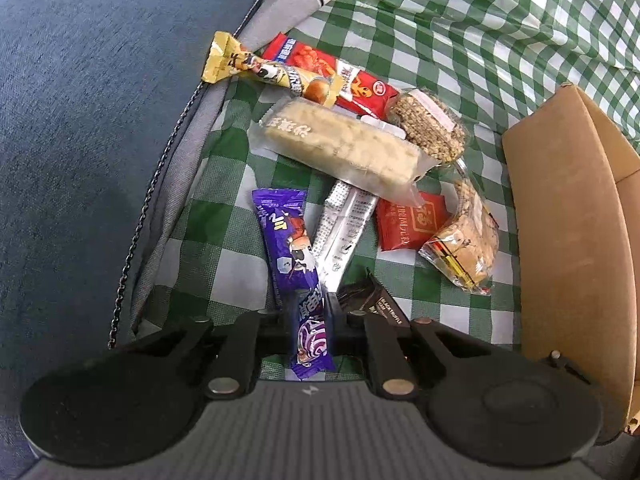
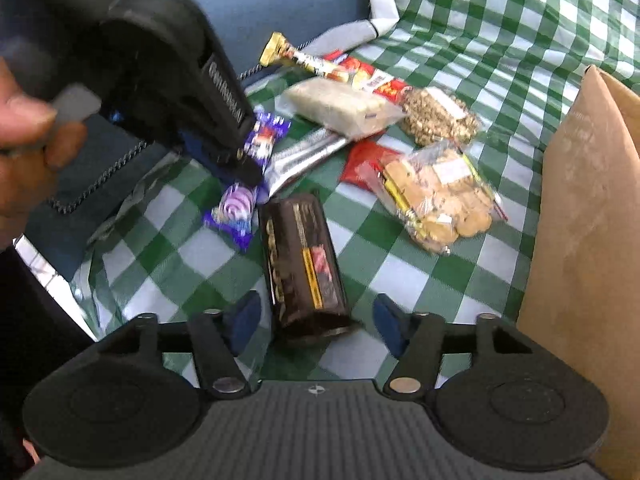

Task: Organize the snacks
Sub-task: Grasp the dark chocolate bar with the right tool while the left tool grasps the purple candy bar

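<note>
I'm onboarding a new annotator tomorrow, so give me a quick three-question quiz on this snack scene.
1. True or false: the left gripper is shut on the purple bar.
2. Which snack lies between the open fingers of the right gripper? A) red packet B) dark box C) clear cookie pack
3. Fill in: the snacks lie on a green and white ____ cloth.

Key
1. True: both fingers press the purple bar's sides.
2. B: the dark box lies between the blue pads, apparently untouched.
3. Checked. The cardboard box stands at the cloth's right side.
</note>
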A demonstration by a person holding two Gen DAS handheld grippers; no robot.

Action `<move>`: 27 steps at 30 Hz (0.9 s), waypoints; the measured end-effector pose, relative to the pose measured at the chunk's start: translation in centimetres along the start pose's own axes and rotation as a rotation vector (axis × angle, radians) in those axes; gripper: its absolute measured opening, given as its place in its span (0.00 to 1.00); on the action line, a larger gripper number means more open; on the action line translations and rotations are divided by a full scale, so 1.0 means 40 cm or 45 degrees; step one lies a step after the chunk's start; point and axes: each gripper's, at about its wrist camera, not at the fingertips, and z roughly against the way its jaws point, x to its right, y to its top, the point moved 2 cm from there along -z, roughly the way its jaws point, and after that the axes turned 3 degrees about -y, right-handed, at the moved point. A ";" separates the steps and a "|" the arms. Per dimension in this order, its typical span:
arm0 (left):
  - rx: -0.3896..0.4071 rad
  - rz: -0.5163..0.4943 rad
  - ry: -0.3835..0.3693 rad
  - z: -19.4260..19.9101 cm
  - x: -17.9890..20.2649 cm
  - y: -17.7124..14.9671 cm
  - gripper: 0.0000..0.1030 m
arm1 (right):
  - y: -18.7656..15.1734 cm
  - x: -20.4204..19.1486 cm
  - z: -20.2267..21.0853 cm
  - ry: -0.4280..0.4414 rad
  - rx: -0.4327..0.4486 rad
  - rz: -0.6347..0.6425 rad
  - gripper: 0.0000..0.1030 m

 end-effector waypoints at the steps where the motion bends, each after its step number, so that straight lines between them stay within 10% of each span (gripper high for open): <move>1: -0.006 0.008 -0.002 -0.002 -0.003 0.000 0.14 | 0.004 0.001 -0.005 -0.008 0.011 -0.007 0.68; 12: -0.019 -0.012 0.002 -0.010 0.003 0.000 0.12 | 0.004 -0.005 -0.037 -0.046 0.003 -0.005 0.44; 19: -0.027 0.026 -0.178 0.019 -0.003 -0.009 0.10 | -0.019 0.022 0.021 -0.108 0.002 -0.036 0.41; 27: -0.091 -0.228 -0.153 0.005 0.087 -0.058 0.06 | -0.071 0.030 0.055 -0.087 -0.067 -0.140 0.40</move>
